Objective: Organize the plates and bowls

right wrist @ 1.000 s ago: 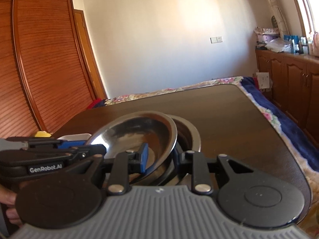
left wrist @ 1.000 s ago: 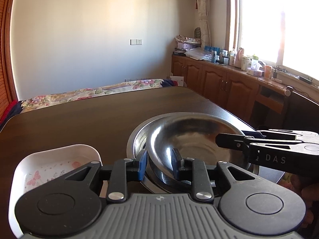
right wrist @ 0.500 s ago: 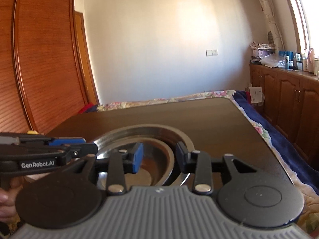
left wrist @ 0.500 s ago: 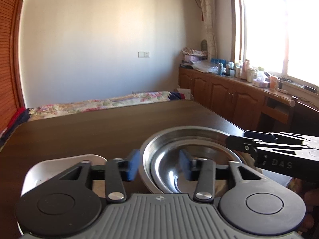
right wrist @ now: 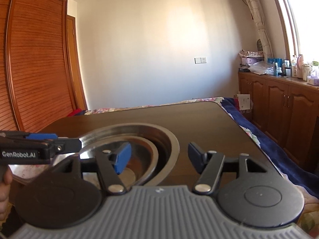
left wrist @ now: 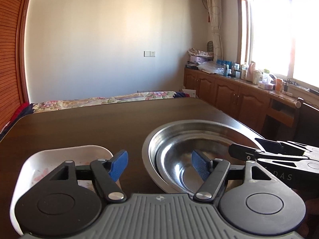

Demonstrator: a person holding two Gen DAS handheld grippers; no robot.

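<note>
A small steel bowl sits nested inside a larger steel bowl on the dark wooden table. My left gripper is open, its fingers straddling the near left rim of the bowls. A white floral square plate lies left of the bowls. In the right wrist view the nested bowls lie ahead and my right gripper is open over their near right rim. The left gripper's body shows at the left there.
The table's right edge drops to a bed with a blue blanket. Wooden cabinets with bottles stand along the window wall. A wooden wardrobe stands at the left.
The tilted small bowl held by both grippers was lowered into the larger bowl. Both grippers opened, let go and drew back a little.
</note>
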